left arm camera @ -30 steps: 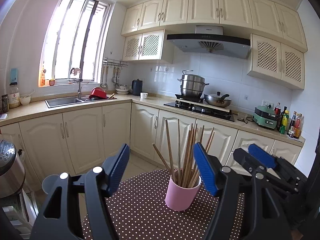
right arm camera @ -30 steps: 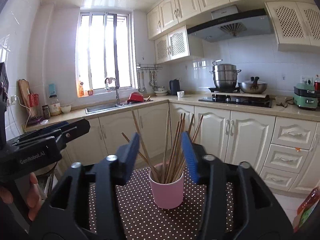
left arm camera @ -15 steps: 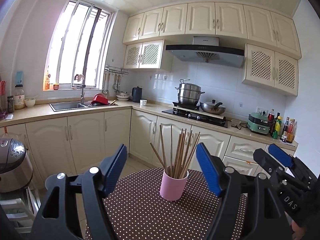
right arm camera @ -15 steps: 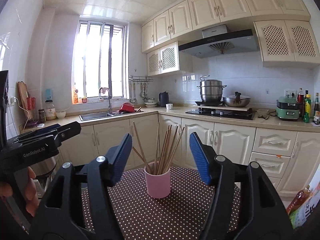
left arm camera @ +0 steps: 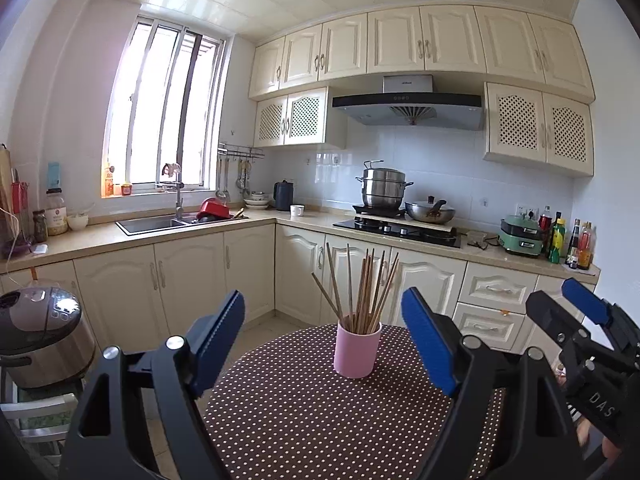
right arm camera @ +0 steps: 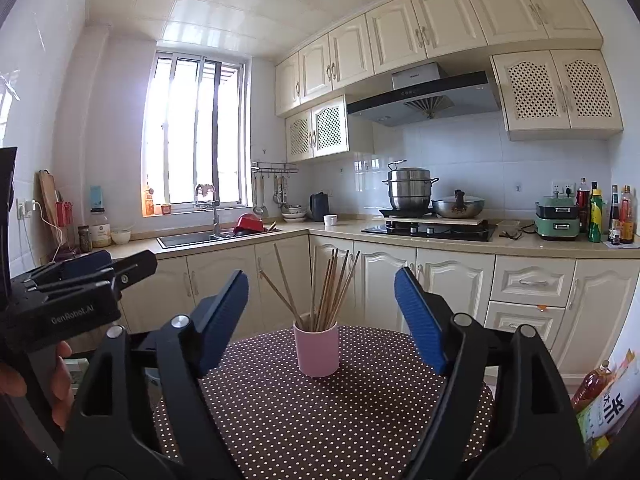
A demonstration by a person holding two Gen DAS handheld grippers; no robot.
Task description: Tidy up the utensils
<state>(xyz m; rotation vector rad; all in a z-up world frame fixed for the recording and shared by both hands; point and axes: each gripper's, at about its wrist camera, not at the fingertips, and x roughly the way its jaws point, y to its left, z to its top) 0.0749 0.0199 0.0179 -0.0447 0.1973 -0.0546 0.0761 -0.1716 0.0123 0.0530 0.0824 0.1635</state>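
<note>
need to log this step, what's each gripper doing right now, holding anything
left gripper: open, jaws just widened, holding nothing; the pink cup stands beyond them.
right gripper: open, jaws just widened, holding nothing.

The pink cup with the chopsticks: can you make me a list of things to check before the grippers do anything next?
1. Pink cup standing upright on the dotted table: ok.
2. Chopsticks all inside the cup, none lying on the table: ok.
3. Left gripper open and empty, its jaws having just been opening: ok.
4. Right gripper open and empty, its jaws also having just been opening: ok.
5. Both grippers apart from the cup, not touching it: ok.
6. Other utensils waiting to be sorted: cannot tell, none shows on the table.
</note>
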